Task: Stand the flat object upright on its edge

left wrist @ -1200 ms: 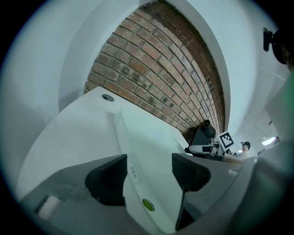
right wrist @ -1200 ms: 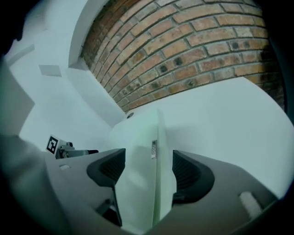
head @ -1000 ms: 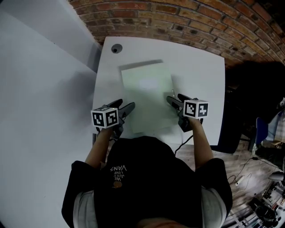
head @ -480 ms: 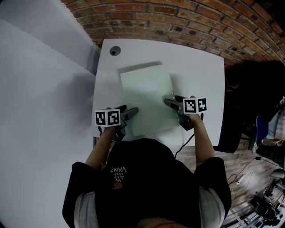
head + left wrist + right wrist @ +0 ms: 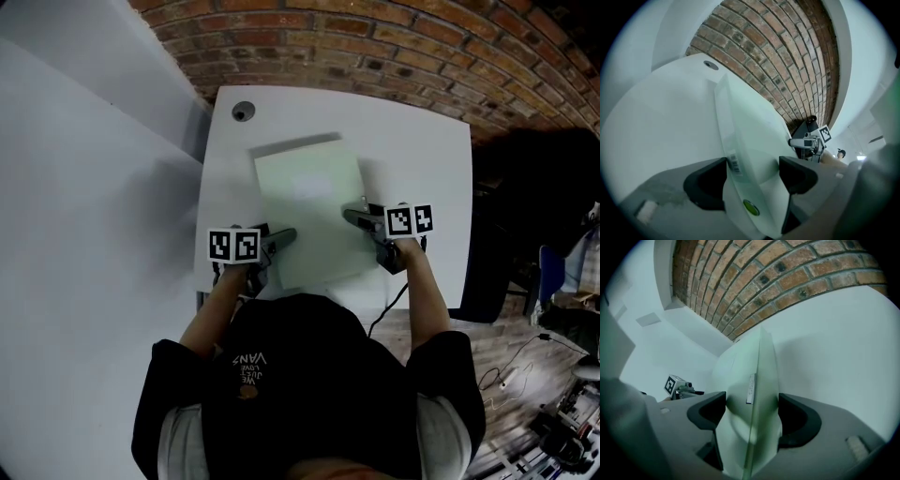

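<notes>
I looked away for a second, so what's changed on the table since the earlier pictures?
Both grippers slid inward: the left gripper and right gripper now straddle opposite side edges of the pale green plastic case with open jaws. The case stayed flat on the white table.

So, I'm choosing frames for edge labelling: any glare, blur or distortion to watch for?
Head view: glare whitens the middle of the flat object, and its far edge throws a shadow on the table. Left gripper view: the wide lens bends the brick wall, and the object's near end is blurred. Right gripper view: same bending, near end blurred.
</notes>
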A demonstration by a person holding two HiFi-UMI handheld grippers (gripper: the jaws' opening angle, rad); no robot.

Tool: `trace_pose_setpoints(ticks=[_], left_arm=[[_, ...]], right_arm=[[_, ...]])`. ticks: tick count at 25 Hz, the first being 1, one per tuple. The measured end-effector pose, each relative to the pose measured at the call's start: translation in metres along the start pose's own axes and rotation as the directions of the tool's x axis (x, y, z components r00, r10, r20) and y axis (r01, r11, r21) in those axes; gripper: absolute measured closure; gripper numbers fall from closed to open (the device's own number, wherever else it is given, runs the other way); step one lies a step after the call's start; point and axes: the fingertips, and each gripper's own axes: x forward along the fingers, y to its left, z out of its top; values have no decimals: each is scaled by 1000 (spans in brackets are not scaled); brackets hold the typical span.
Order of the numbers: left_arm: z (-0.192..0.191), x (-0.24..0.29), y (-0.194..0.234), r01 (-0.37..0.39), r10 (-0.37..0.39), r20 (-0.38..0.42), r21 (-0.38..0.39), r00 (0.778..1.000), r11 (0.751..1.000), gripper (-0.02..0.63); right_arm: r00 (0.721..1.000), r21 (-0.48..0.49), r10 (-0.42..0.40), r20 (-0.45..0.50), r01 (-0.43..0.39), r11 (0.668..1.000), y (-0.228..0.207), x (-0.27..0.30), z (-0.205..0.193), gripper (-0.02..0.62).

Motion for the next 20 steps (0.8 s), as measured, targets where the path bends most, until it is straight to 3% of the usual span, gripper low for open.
trace_pose_setpoints(ticks=[12, 20], left_arm=[[3, 0, -2, -12, 12, -1, 12, 1000, 1000, 250], [9, -7, -4, -26, 25, 13, 97, 1000, 995, 250]], right_arm=[[998, -7, -36, 41, 36, 999, 2, -1, 1, 255], [992, -53, -75, 100, 81, 995, 12, -5, 2, 261]])
